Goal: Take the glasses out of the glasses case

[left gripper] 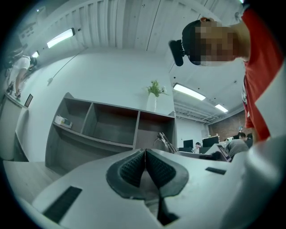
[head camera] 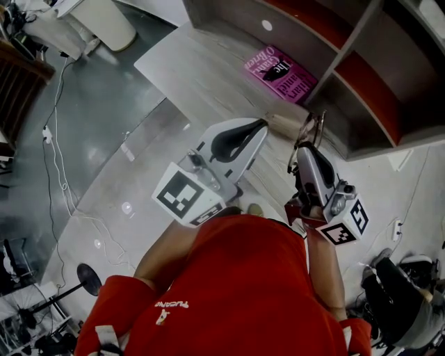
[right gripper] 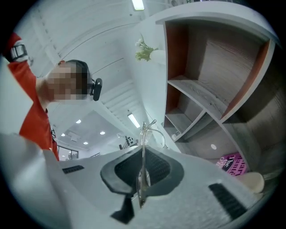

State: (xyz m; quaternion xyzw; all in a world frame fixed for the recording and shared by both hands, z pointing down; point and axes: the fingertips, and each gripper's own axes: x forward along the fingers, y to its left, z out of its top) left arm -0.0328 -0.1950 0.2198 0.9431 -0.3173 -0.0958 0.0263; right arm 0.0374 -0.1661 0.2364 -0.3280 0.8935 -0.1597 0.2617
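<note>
The glasses (head camera: 311, 129), thin and clear-framed, stick up out of my right gripper (head camera: 304, 149), which is raised above the wooden table (head camera: 201, 76). In the right gripper view the pads are shut on the glasses (right gripper: 144, 134), and the frame runs up between them from the right gripper (right gripper: 143, 156). My left gripper (head camera: 262, 125) hovers just to the left, shut with nothing between its pads (left gripper: 134, 167). Past its tip, the left gripper view shows the glasses (left gripper: 164, 141) in the air. A beige case (head camera: 282, 125) lies on the table between the two grippers, partly hidden.
A pink book (head camera: 280, 73) lies on the table beside the grey and red shelf unit (head camera: 361, 76). A vase with a plant (left gripper: 154, 91) stands on top of the shelf. A white bin (head camera: 104, 21) is at the far left, and cables run over the floor.
</note>
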